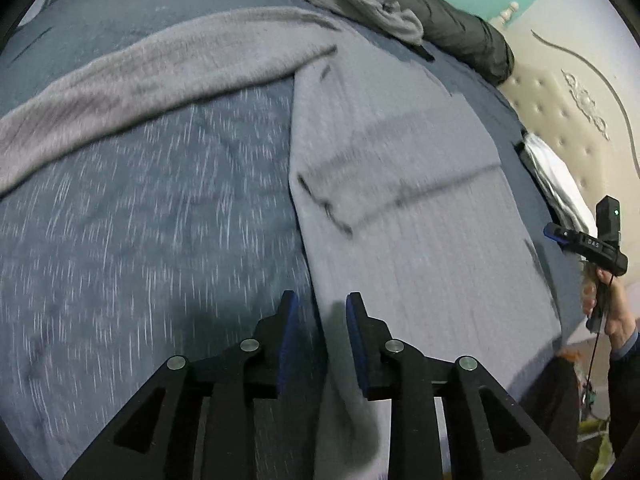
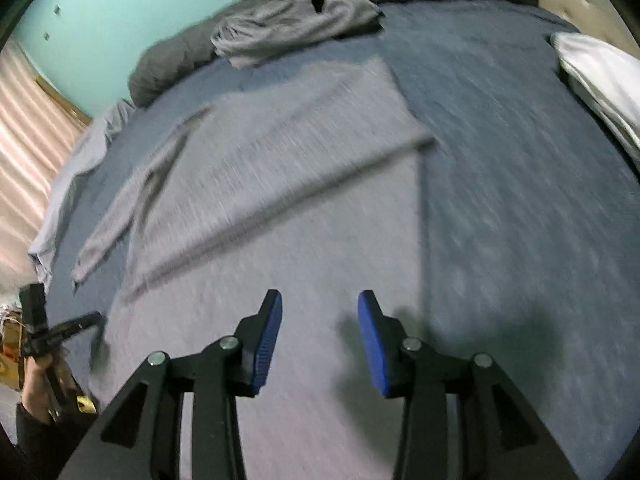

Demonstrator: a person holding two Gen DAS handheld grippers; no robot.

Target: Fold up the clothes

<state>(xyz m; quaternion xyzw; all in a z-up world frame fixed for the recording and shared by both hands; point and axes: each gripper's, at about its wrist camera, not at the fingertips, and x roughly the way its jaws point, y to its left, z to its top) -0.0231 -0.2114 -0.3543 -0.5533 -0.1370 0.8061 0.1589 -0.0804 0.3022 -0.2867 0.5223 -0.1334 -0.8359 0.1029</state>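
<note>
Grey ribbed sweater (image 2: 280,168) spread flat, one sleeve folded across its body, other sleeve stretched out sideways

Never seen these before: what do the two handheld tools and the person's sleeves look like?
Each tool has black angular linkage arms with round silver pivot pins and blue ribbed pads. The right tool's handle carries a green light and a thin black cable. The sleeves are dark.

dim, even indoor light, heavy motion blur perhaps hiding fabric detail, fisheye bending and dark vignette at edges.
</note>
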